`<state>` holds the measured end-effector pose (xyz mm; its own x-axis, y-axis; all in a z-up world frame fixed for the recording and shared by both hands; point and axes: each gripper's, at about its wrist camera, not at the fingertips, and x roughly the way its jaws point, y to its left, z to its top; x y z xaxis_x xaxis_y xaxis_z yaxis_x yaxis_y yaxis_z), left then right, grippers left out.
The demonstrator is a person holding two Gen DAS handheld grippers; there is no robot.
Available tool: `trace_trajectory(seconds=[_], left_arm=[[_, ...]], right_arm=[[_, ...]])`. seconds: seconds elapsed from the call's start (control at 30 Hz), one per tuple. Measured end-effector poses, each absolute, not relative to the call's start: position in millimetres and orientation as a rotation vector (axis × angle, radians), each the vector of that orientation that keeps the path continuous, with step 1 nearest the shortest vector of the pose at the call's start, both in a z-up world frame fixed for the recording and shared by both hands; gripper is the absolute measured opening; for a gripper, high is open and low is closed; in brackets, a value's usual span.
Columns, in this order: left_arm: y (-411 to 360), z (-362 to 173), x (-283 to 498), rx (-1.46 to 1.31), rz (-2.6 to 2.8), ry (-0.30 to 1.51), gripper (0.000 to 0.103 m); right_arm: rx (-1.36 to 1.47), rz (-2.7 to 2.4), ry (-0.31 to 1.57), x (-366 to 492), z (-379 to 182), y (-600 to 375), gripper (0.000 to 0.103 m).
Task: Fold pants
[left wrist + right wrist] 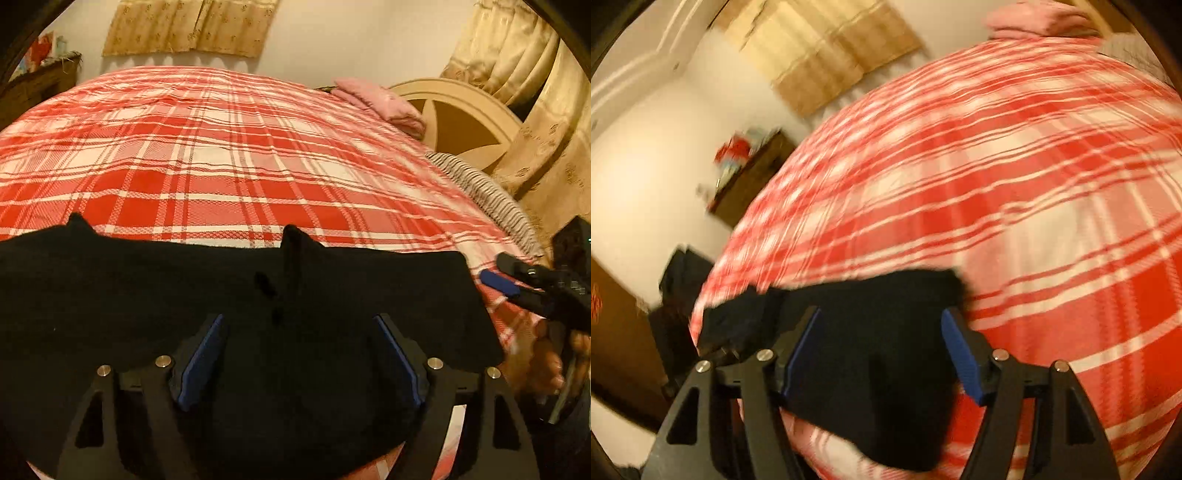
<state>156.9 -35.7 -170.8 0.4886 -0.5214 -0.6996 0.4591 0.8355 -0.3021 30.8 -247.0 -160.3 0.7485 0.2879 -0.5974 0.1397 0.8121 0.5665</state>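
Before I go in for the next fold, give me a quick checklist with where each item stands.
1. Left gripper free of cloth: ok, jaws apart, pads pressing nothing.
2. Right gripper free of cloth: ok, jaws apart over the pants.
3. Pants flat on the bed: not ok, two peaks stick up along the far edge.
4. Fold edges lined up: cannot tell, the black cloth hides its layers.
5. Room on the bed beyond the pants: ok, bare plaid up to the pink pillow.
6. Right view sharp enough to aim: not ok, it is blurred.
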Motion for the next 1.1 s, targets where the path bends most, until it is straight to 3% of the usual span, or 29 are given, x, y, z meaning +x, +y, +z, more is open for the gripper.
trace_trajectory(seconds=[0.03, 0.07, 0.1, 0.17, 0.43, 0.63, 0.73, 0.83, 0.9, 1.0, 1.07, 1.1], left_arm=[[-37.4, -169.3, 154.3, -0.072, -0.592, 0.874, 0.066], [-36.5, -167.8, 152.5, -0.075, -0.596, 0.877, 0.034], [-36.9, -167.6, 153.8, -0.081, -0.599, 0.895, 0.02], [-30.3, -164.3, 150.7, -0.117, -0.615, 0.881, 0.011], [-1.7, -146.4, 139.0, -0.194, -0.611, 0.828, 0.011], [1.2, -159.6, 148.9, -0.162, -0.561, 0.859, 0.011], [-0.5, -171.4, 150.9, -0.144, -0.534, 0.88, 0.013], [-3.4, -174.7, 150.0, -0.106, -0.512, 0.88, 0.024], [-5.1, -172.8, 145.8, -0.07, -0.501, 0.868, 0.026], [-2.9, -168.0, 139.5, -0.014, -0.461, 0.842, 0.051], [4.7, -163.5, 134.1, 0.0, -0.433, 0.803, 0.077], [10.6, -160.1, 130.9, -0.005, -0.422, 0.773, 0.08]], right_arm=[[0.637, 0.081, 0.715, 29.0, -160.6, -250.8, 0.07], [0.642, 0.092, 0.703, 28.6, -160.6, -252.1, 0.07], [0.645, 0.106, 0.69, 28.3, -160.4, -251.9, 0.07], [0.634, 0.123, 0.67, 29.6, -160.6, -246.6, 0.07], [0.581, 0.151, 0.599, 17.4, -154.5, -235.6, 0.07], [0.491, 0.227, 0.536, 10.5, -140.8, -213.2, 0.075], [0.44, 0.279, 0.612, 21.2, -149.6, -196.9, 0.075], [0.413, 0.263, 0.732, 33.6, -168.1, -188.6, 0.075], [0.392, 0.243, 0.811, 42.2, -184.2, -188.9, 0.075], [0.332, 0.25, 0.792, 38.6, -183.3, -182.9, 0.076], [0.315, 0.246, 0.783, 37.8, -184.0, -180.7, 0.076], [0.311, 0.242, 0.779, 37.7, -184.2, -180.2, 0.076]])
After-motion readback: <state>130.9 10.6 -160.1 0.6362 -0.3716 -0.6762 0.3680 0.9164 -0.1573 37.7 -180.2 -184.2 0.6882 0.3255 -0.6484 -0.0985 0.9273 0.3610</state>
